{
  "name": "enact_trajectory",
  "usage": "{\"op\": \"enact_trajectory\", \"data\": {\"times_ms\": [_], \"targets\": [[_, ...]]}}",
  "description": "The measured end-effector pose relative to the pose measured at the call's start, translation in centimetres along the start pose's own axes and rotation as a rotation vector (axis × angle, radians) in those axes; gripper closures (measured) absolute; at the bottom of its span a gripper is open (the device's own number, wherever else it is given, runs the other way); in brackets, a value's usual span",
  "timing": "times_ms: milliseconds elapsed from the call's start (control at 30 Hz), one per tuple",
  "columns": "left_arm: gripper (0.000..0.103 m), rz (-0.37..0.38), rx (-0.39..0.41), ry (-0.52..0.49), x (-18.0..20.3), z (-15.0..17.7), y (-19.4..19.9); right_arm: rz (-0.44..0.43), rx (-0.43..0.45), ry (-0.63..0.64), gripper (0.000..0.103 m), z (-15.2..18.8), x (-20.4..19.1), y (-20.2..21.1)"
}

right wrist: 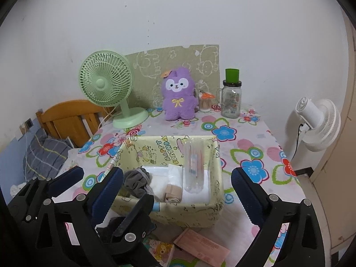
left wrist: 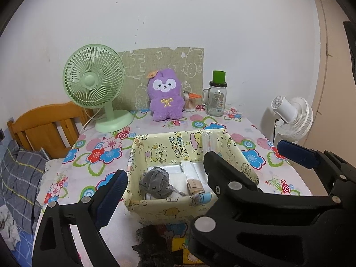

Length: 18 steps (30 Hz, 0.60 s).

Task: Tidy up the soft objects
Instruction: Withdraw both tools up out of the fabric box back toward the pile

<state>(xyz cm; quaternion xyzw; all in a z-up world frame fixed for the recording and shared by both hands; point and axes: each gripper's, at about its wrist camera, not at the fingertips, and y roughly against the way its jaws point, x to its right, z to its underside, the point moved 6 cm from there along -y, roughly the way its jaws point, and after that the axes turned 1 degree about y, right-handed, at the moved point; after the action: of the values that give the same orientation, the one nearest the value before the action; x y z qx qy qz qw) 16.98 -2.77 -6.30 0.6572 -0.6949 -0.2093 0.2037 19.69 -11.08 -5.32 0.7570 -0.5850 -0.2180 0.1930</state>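
Note:
A yellow cartoon-print box [left wrist: 175,209] [right wrist: 178,213] stands on the flowered table. Inside lie a grey scrunchie [left wrist: 155,183] [right wrist: 136,181], white packets [left wrist: 191,169], a beige roll [right wrist: 173,192] and a clear plastic pack [right wrist: 193,169]. A dark soft item [left wrist: 148,242] [right wrist: 109,227] lies in front of the box. A purple plush toy [left wrist: 165,94] [right wrist: 179,93] sits at the back. My left gripper [left wrist: 164,182] is open above the box's near side. My right gripper [right wrist: 178,182] is open over the box; its fingers [left wrist: 298,153] also show in the left view.
A green fan [left wrist: 94,84] [right wrist: 106,82] stands back left, a glass jar with green lid [left wrist: 217,95] [right wrist: 231,98] and a cotton-swab cup [right wrist: 205,102] back right. A white fan [right wrist: 316,122] stands off the table's right. Pink papers [right wrist: 200,244] lie near the front edge.

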Motion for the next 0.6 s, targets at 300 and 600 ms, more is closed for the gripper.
{"op": "enact_trajectory", "data": {"times_ms": [300,600], "targets": [[0.006,0.01,0.021,-0.01,0.5,0.9,1.7,0.01,0.02,0.003,0.001,1.1,-0.1,1.9],[0.006,0.029,0.023,-0.011,0.8,1.9,2.6,0.018,0.021,0.006,0.001,2.3,-0.1,3.2]]}}
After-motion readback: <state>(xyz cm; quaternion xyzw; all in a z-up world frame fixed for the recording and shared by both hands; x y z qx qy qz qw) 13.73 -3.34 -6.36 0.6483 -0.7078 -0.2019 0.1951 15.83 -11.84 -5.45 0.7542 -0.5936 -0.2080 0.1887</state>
